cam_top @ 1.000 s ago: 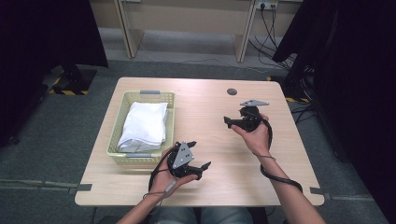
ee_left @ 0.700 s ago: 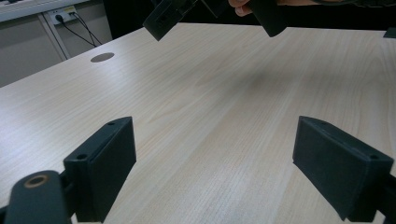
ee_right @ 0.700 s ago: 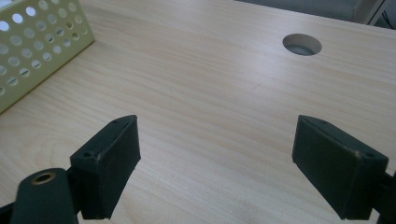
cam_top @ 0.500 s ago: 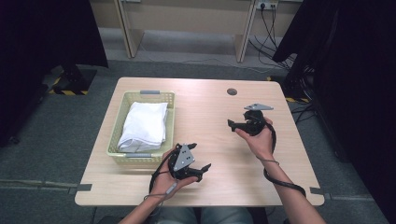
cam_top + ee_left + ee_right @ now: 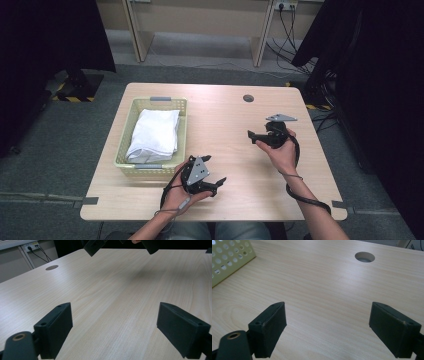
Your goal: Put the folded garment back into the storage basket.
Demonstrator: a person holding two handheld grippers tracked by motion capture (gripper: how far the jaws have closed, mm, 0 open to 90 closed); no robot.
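Yellow perforated basket (image 5: 127, 159) sits on the left half of the worktop (image 5: 225, 120), long axis running away from the person, grey handle grips at its near and far rims. Folded white cloth (image 5: 154, 134) lies flat inside, covering most of the floor. Basket upright. In the right gripper view, one corner of its perforated wall shows at upper left (image 5: 227, 260).

A pale wooden desk (image 5: 220, 120) with rounded corners stands on grey carpet (image 5: 65, 145). A round cable hole (image 5: 248, 98) sits toward its 12 o'clock edge. Black curtains (image 5: 45, 40) hang at 10 and 2 o'clock. At 12 o'clock, light wooden furniture legs (image 5: 134, 30) rise before a wall socket (image 5: 286, 6) with trailing black cables. Yellow-black hazard tape (image 5: 65, 92) marks the floor at 9 o'clock.
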